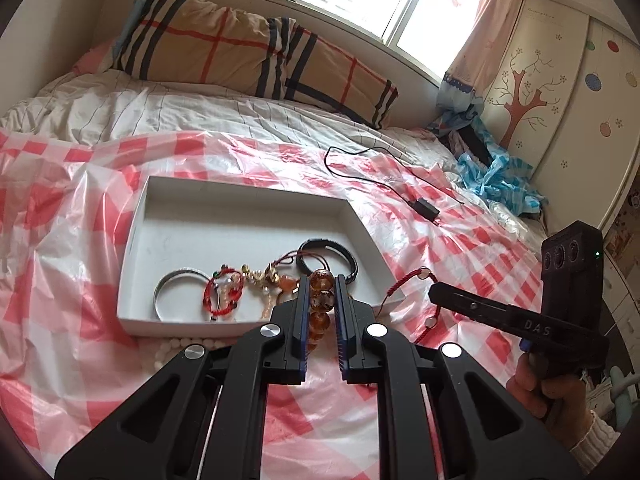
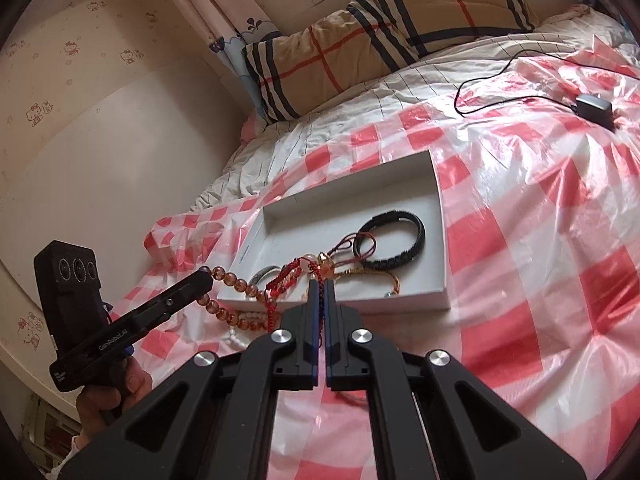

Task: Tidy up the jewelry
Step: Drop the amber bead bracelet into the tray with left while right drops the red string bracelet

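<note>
A white shallow box (image 1: pixel 256 216) lies on the checked sheet. It holds a silver bangle (image 1: pixel 180 288), a red bracelet (image 1: pixel 220 292), gold and peach charm pieces (image 1: pixel 272 280) and a black braided bracelet (image 1: pixel 332 256). My left gripper (image 1: pixel 322 280) is shut on an amber bead bracelet (image 1: pixel 320 300) over the box's near edge; its beads hang in a loop (image 2: pixel 236 292) from the left gripper (image 2: pixel 206 274). My right gripper (image 2: pixel 320 286) is shut on a red cord bracelet (image 1: pixel 420 280), which dangles beside the box's right corner. A white bead strand (image 1: pixel 180 346) lies before the box.
A red-and-white checked plastic sheet (image 1: pixel 80 280) covers the bed. A black charger with its cable (image 1: pixel 426 208) lies beyond the box. A plaid pillow (image 1: pixel 240 48) is at the head, crumpled blue plastic (image 1: pixel 496 176) at the far right by a wardrobe (image 1: pixel 560 100).
</note>
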